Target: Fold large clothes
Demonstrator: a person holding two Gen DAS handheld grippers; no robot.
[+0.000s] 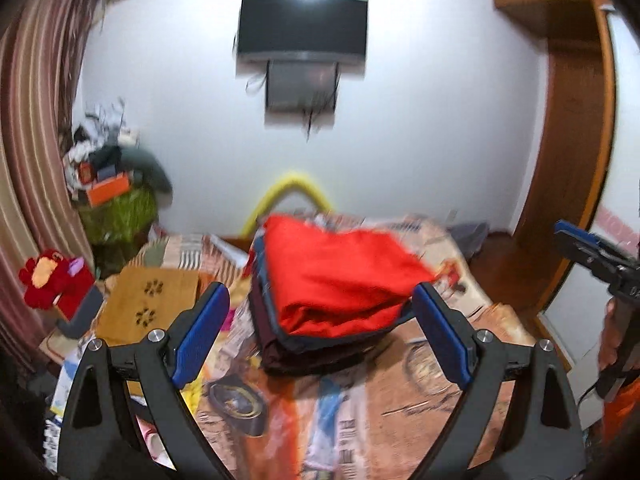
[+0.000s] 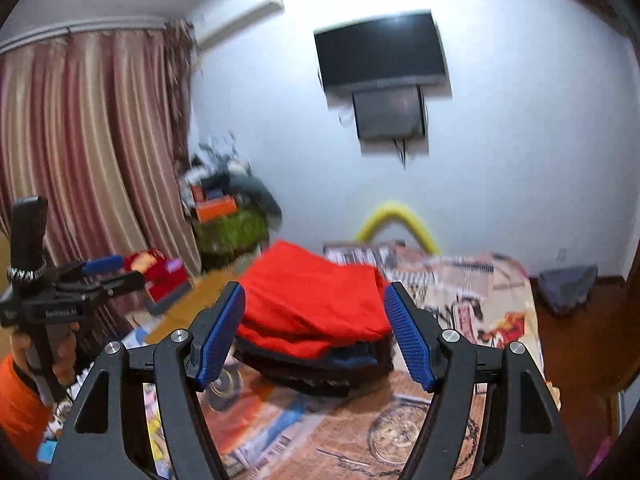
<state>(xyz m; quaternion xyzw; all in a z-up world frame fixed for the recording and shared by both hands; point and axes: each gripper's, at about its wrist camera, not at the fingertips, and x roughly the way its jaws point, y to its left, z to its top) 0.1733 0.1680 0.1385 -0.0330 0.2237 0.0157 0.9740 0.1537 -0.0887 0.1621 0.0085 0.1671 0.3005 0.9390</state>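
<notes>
Folded red fabric garment (image 1: pixel 340 276) tops a dark clothes stack (image 2: pixel 320 372) on the patterned bed (image 1: pixel 440 392); left claw (image 1: pixel 322 332) and right claw (image 2: pixel 316 332) both spread, empty, short of that stack.

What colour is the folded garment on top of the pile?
Bright red-orange; the folded garment shows best in the left wrist view, atop darker clothes.

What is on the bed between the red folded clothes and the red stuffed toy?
In the left wrist view, a tan wooden board with flower-shaped cutouts lies between the red folded clothes and the red stuffed toy, on the patterned bedspread.
</notes>
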